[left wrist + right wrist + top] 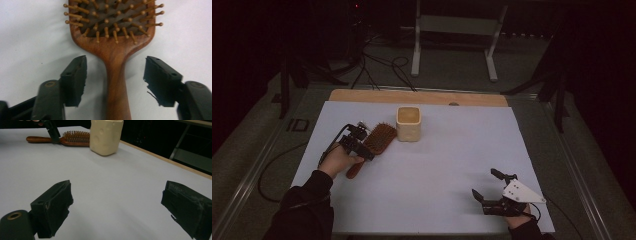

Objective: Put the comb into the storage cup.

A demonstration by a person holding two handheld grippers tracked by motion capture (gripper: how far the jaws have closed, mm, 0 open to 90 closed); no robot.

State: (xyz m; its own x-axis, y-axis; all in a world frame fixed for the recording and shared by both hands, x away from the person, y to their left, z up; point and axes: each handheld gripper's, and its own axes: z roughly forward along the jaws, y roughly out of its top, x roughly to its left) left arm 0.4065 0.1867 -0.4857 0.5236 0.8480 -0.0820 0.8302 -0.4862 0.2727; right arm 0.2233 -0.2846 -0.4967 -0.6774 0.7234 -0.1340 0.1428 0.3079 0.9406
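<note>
1. I read no brand, label or lettering on anything here
2. At the left, my left gripper (362,145) stands over the wooden hairbrush (373,142); its own view shows what the high view cannot: the brush handle (117,87) lies between the jaws, which are apart, a gap on each side (pads not touching the wood)
3. Just right of the brush head stands a cream cup (408,123); the right gripper view shows dimples in its wall
4. At the right, my right gripper (492,187) hovers near the front edge, jaws wide apart, nothing between
5. The white table sheet (452,160) covers a wooden top; beyond, dark floor, cables, a metal frame (455,30)
</note>
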